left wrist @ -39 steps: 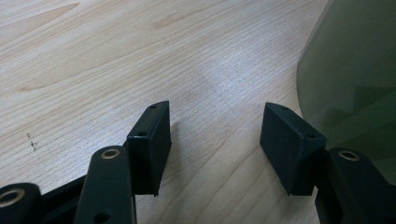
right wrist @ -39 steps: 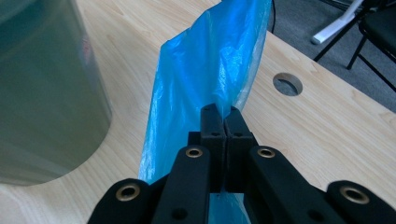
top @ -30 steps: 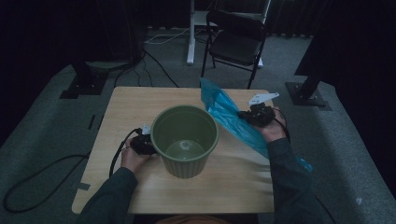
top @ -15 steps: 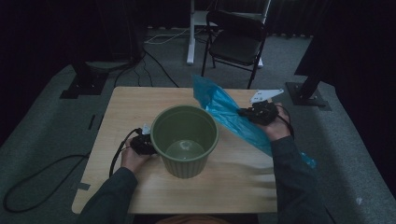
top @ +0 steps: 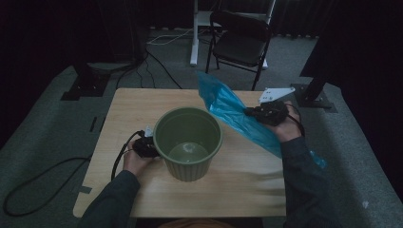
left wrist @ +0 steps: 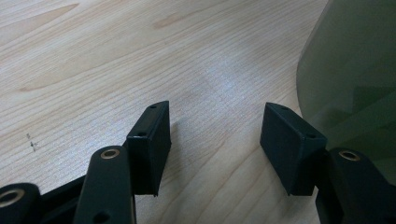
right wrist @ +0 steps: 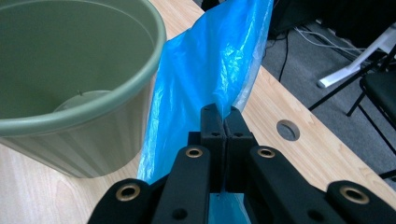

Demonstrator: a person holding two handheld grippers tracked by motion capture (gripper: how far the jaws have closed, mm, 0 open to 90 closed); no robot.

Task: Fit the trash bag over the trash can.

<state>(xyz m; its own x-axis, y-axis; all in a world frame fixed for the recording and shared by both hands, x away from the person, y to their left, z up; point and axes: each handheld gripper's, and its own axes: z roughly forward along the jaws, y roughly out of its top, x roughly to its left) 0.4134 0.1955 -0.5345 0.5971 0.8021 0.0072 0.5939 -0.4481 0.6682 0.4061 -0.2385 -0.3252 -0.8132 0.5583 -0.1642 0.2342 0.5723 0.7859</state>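
A round olive-green plastic bucket with a ribbed wall stands upright near the middle of the pale wooden table, its mouth open and its bottom bare. On its left side the left gripper lies low on the table, held in the person's left hand, with its black cable looping off toward the table's near left edge. In the left gripper view its two black fingers are spread wide with only wood grain between them, and the bucket's green wall rises just beside the right-hand finger; whether that finger touches the wall is hard to say from this angle. On the other side of the bucket the right gripper, carried in the person's right hand, is raised off the table with its grey three-cornered plate on top. Its fingers are pressed together on a fold of a thin translucent blue plastic bag, which stands up from the pinch and also hangs below it. In the high view the blue bag stretches as a long slanted sheet from a point above the far side of the bucket, past the gripper, down to the near right edge of the table, where its tail hangs over. The bag lies just beside the bucket's rim, outside it. Beyond the table a black folding chair stands on the grey carpet.
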